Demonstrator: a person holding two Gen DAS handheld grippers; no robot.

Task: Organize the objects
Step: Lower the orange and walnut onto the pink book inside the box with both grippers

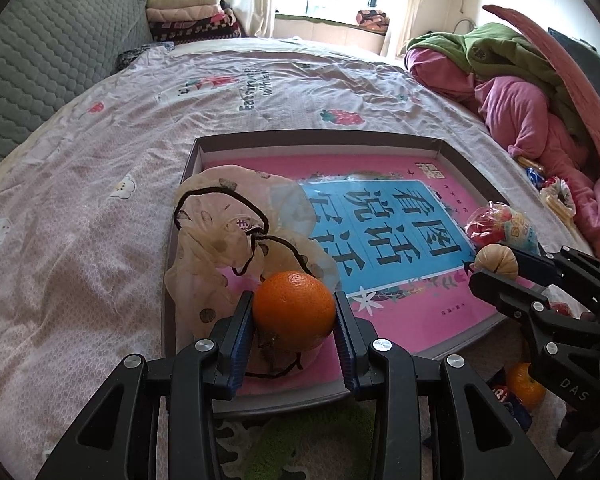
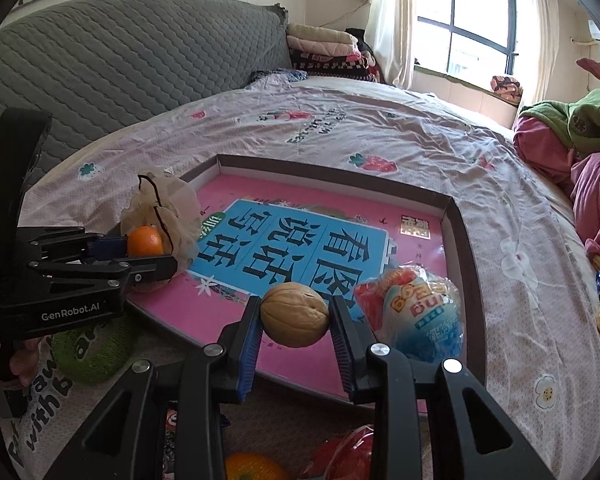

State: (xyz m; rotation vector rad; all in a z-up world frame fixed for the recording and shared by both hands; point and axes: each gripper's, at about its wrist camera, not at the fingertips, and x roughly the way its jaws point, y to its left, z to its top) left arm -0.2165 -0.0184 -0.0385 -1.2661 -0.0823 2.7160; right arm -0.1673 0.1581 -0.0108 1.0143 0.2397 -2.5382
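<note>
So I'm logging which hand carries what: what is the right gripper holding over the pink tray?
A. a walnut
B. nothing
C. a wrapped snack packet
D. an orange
A: in the right wrist view the right gripper has its pads pressed on both sides of a tan walnut above the pink tray; the orange sits in the left gripper.

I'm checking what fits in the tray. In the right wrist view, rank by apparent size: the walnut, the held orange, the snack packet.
1. snack packet
2. walnut, though nearness to the camera enlarges it
3. orange, farther away, so likely bigger than it looks
</note>
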